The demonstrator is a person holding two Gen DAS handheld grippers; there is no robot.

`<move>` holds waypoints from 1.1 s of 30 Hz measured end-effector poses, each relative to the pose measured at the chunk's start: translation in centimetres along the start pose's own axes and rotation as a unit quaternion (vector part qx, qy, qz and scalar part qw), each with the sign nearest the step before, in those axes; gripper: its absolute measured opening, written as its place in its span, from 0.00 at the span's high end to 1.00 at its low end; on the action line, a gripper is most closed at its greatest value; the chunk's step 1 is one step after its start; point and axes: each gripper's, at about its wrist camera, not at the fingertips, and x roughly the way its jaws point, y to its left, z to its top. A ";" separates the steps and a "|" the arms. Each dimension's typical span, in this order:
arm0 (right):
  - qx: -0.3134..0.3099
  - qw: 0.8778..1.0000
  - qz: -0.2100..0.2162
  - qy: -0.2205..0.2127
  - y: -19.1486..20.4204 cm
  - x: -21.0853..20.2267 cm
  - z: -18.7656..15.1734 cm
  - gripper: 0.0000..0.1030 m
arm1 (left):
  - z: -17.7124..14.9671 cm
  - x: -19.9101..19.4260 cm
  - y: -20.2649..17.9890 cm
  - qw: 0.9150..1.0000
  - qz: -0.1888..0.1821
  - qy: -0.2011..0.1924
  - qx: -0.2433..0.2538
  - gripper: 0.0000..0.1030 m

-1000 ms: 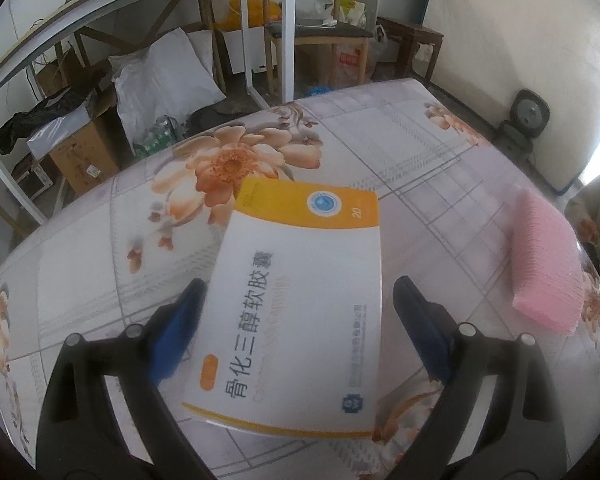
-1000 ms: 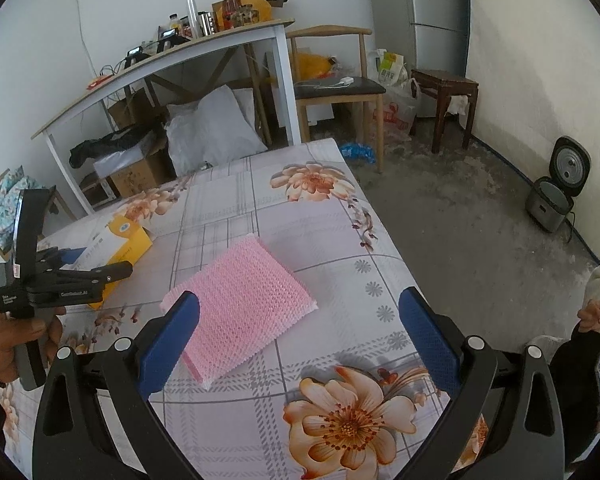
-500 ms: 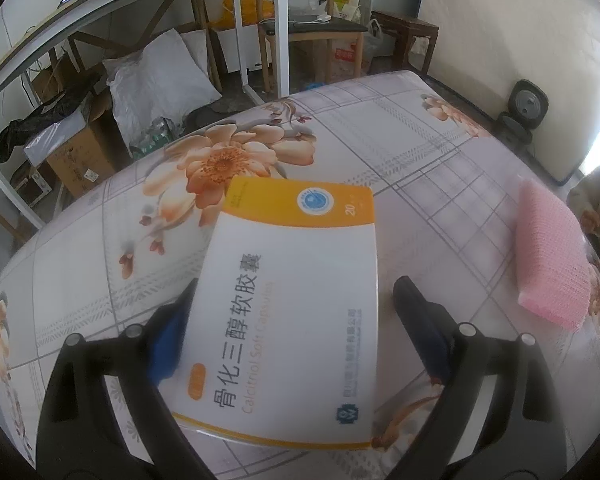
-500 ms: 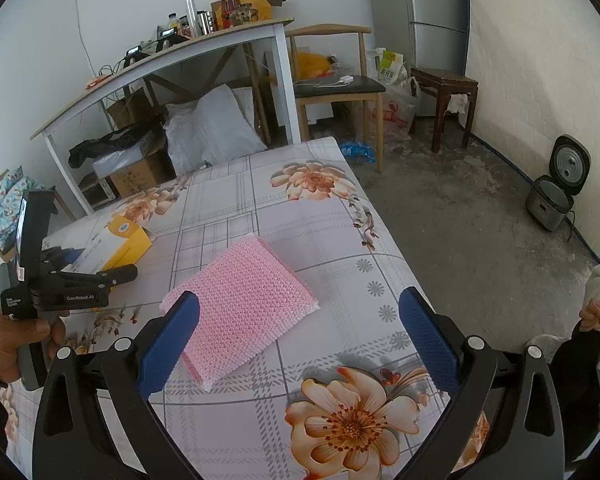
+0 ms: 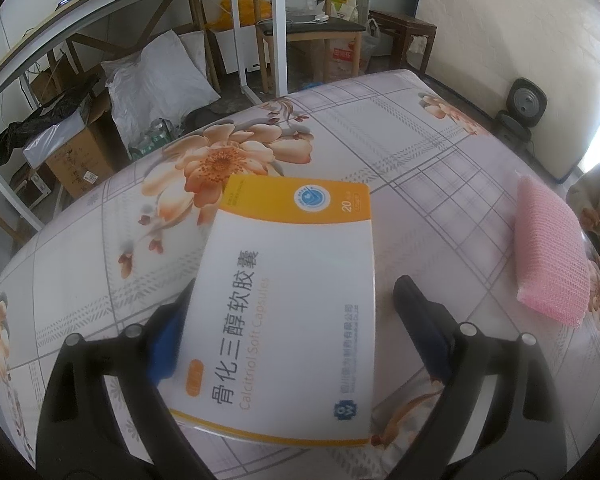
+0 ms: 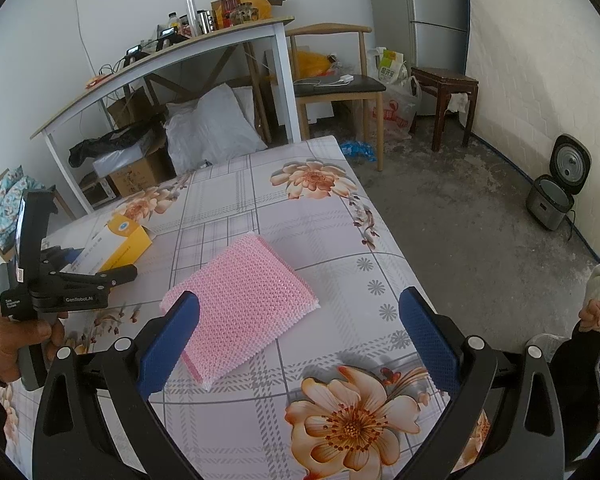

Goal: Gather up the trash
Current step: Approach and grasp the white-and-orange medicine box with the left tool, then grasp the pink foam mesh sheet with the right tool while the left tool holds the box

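The medicine box (image 5: 292,312), white with an orange band at its far end and Chinese and "Calcitriol Soft Capsules" lettering, lies between the spread fingers of the left gripper (image 5: 288,312). In the left wrist view its left edge covers the tip of the left blue pad (image 5: 166,340), while a gap of tablecloth shows between its right edge and the right pad (image 5: 420,320), so the gripper is open and not clamped on it. The right wrist view shows the box (image 6: 114,246) at the left side of the table, with its near end raised off the surface between the fingers of the left gripper (image 6: 100,268), which a hand (image 6: 16,340) holds.

To the right of the box, well apart from it, a pink mesh sponge pad (image 6: 240,300) lies flat on the floral tablecloth of the table (image 6: 300,216). The right gripper (image 6: 296,336) hovers at the near side of the pad, fingers wide apart and holding nothing; its left pad overlaps the pad's near corner in the picture.

Beyond the table stand a white desk (image 6: 172,60), a wooden chair (image 6: 340,84) and a rice cooker (image 6: 556,192) on the floor at the far right.
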 end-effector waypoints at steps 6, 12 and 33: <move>-0.001 1.000 -0.001 -0.001 0.1 0.2 -0.1 0.06 | 0.0 0.0 0.0 1.000 0.000 0.000 0.000 0.13; -0.002 1.000 0.000 0.002 0.4 0.4 -0.5 0.06 | 0.0 -0.2 -0.4 1.000 -0.008 -0.007 0.011 0.26; 0.003 1.000 0.014 0.011 2.6 1.8 -0.1 0.06 | -4.3 -3.4 -1.2 1.000 -0.004 -0.015 0.007 0.35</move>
